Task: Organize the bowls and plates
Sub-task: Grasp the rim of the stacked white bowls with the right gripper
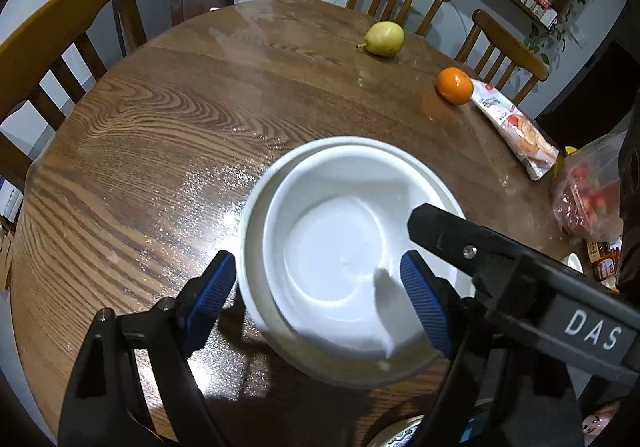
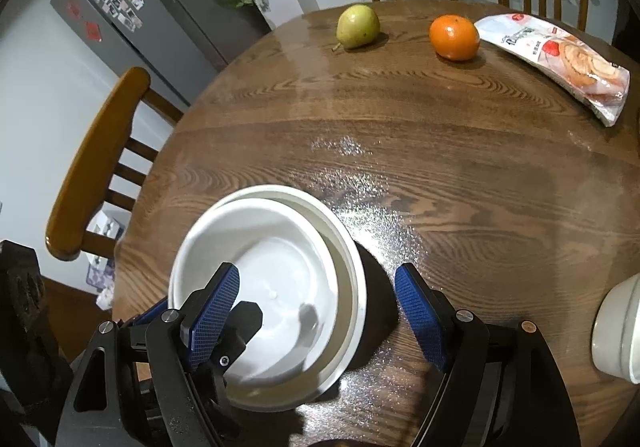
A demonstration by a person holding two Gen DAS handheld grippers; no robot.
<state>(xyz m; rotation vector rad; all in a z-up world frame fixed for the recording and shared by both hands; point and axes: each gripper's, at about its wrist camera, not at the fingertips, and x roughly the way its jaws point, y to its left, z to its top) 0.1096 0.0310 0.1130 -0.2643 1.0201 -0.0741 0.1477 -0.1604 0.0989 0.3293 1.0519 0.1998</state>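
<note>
Two white bowls point(image 1: 340, 247) sit nested, one inside the other, on the round wooden table point(image 1: 160, 135), toward its near edge. The inner bowl lies slightly off-centre in the outer one, so a crescent of the outer rim shows on the far side. The left gripper point(image 1: 320, 299) hangs over the stack with its blue-padded jaws spread wide: in the left wrist view one pad sits just outside the outer rim and the other hovers over the inside of the inner bowl, so the near rim of both bowls lies between the pads, neither visibly pressing on it, and nothing is held. The right gripper point(image 2: 316, 311) is also wide open and empty; in its own view one pad is over the inner bowl and the other stands over bare table beside the stack, with the right-hand rim between them. Its black finger crosses the left wrist view above the bowls. Toward the far edge of the table lie a green pear point(image 2: 357, 26), an orange point(image 2: 455, 37) and, just beside the orange, a white snack packet point(image 2: 560, 59). Another white bowl point(image 2: 620, 331) peeks in at the table's right edge. Wooden chairs point(image 2: 96, 163) ring the table.
</note>
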